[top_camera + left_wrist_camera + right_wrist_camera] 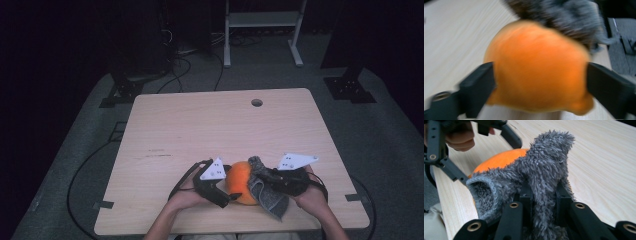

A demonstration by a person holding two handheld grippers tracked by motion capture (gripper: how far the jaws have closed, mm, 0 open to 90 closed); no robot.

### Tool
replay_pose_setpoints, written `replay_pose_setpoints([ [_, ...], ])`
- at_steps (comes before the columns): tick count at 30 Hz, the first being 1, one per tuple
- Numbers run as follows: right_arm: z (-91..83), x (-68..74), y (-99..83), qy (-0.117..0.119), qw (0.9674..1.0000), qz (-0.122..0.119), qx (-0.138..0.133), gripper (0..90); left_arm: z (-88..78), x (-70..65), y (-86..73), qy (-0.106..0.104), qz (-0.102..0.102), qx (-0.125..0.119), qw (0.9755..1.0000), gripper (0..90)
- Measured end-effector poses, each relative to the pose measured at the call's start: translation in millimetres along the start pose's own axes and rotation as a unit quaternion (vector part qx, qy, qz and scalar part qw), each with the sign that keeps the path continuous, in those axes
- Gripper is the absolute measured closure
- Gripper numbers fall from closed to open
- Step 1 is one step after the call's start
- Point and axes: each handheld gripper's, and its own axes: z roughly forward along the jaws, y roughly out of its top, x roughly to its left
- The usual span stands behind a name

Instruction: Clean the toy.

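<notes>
An orange round soft thing (241,181) lies near the front edge of the wooden table (200,125). My left gripper (233,189) reaches it from the left. In the left gripper view its jaws stand wide at either side of the orange thing (536,67), and the blur hides whether the pads (477,85) touch it. A grey fuzzy sock (268,197) drapes over the right side of the orange thing. My right gripper (544,192) is shut on the sock (544,165), which bunches up between its jaws, cuff hanging open to the left. The orange thing (499,160) peeks out behind it.
A round cable hole (256,102) sits near the table's far edge. Beyond the table stand a white frame (262,30) and black stand feet (350,87) on grey carpet, with cables on the floor. The person's hand (459,140) holds the left gripper.
</notes>
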Motion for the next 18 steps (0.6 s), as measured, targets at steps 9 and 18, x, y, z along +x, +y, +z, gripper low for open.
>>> replay_pose_setpoints([
  [9,-18.4,1.4,10.1,-0.027,0.9996,-0.011,-0.006,73.1,-3.2,-9.2,2.7,0.025,0.042,-0.03,0.9983,26.8],
  [18,-11.0,19.0,16.4,-0.012,0.9976,-0.067,0.009,72.8,0.7,-14.6,6.4,0.015,0.046,-0.03,0.9984,15.0],
])
